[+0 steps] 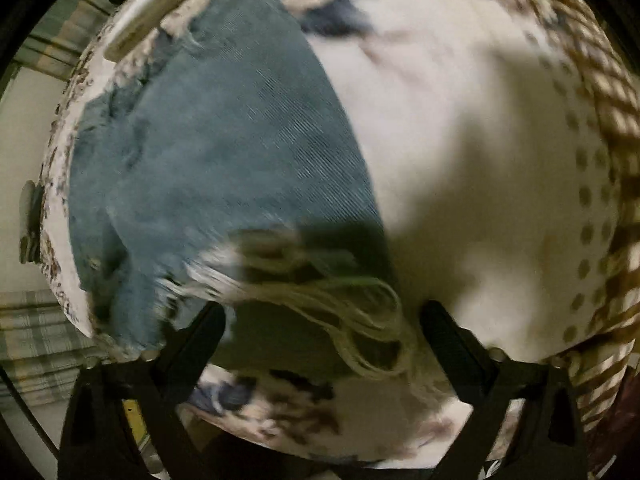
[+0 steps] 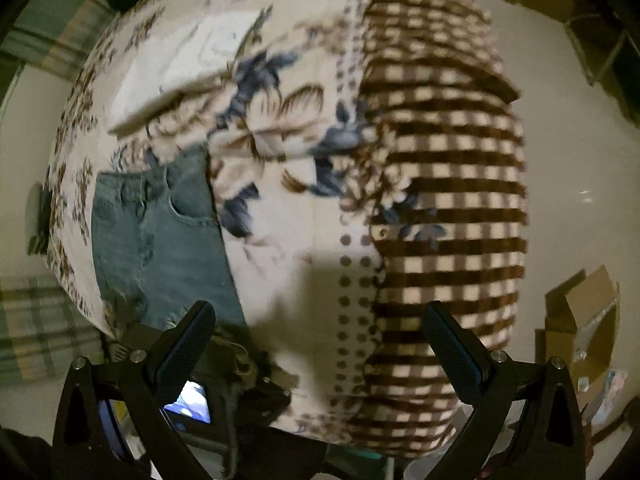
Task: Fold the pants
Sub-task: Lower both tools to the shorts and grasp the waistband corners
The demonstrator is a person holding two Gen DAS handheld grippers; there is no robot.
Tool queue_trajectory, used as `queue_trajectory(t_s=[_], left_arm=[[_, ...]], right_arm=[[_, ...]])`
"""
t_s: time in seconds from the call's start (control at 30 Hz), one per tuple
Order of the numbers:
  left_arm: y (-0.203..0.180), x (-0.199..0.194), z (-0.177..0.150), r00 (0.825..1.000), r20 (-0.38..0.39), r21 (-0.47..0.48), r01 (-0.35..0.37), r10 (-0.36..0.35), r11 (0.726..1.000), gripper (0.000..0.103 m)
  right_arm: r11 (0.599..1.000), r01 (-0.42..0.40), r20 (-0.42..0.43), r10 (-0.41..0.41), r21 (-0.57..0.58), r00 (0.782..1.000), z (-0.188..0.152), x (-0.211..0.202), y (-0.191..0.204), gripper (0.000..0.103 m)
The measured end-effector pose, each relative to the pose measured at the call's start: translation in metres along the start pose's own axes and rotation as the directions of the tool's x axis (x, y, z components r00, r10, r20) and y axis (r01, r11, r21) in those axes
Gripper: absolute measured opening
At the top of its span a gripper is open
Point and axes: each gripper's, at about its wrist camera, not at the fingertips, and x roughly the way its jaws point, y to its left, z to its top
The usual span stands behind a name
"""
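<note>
Blue denim pants (image 1: 224, 168) lie on a floral blanket (image 1: 460, 128), filling the left half of the left wrist view. Their frayed pale hem (image 1: 320, 292) lies just ahead of my left gripper (image 1: 322, 320), whose jaws stand wide open above it, empty. In the right wrist view the pants (image 2: 160, 236) lie at the left, waistband and pocket showing. My right gripper (image 2: 318, 320) is open and empty, over bare blanket to the right of the pants. The left gripper's body (image 2: 224, 384) shows low in that view near the hem.
The blanket (image 2: 288, 208) has a brown checked border (image 2: 444, 184) on the right. A white folded item (image 2: 180, 72) lies at the far end. A cardboard box (image 2: 580, 320) stands on the pale floor at right. A plaid cloth (image 2: 36, 320) is at left.
</note>
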Motion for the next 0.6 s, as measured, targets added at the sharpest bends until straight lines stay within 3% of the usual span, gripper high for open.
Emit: queue_trajectory(t_s=[0.07,0.1,0.17,0.33,0.47,0.53,0.57,0.6], left_arm=[[0.001,0.001,-0.004,0.999,0.008,-0.006,0.049,-0.049,0.999,0.037],[0.004,-0.001,-0.005,0.996,0.014,-0.012,0.09,-0.09,0.996,0.03],[0.011,-0.008,-0.005,0.995,0.041,-0.02,0.097,-0.096,0.995,0.005],[0.045,-0.03,-0.005,0.98,0.102,-0.05,0.174,-0.168,0.983,0.005],[0.073,-0.048,-0.01,0.972,0.133,-0.067,0.206,-0.196,0.976,0.004],[0.085,-0.053,-0.012,0.966,0.144,-0.082,0.226,-0.213,0.971,0.004],[0.091,-0.054,-0.014,0.963,0.149,-0.09,0.238,-0.223,0.967,0.004],[0.097,-0.053,-0.015,0.959,0.16,-0.098,0.25,-0.233,0.963,0.004]], right_arm=[[0.999,-0.029,-0.027,0.028,-0.015,0.999,0.002,0.017,0.01,0.103],[0.999,-0.049,-0.036,0.048,-0.023,0.998,0.005,0.024,0.016,0.103],[0.995,-0.093,-0.065,0.09,-0.042,0.994,0.015,0.042,0.03,0.103],[0.975,-0.215,-0.127,0.208,-0.045,0.97,0.047,0.081,0.071,0.103],[0.962,-0.274,-0.189,0.269,0.003,0.944,0.074,0.117,0.092,0.091],[0.959,-0.282,-0.223,0.282,0.033,0.933,0.085,0.138,0.104,0.073],[0.961,-0.274,-0.228,0.275,0.035,0.934,0.088,0.144,0.109,0.052],[0.966,-0.257,-0.236,0.256,0.029,0.937,0.09,0.15,0.112,0.024]])
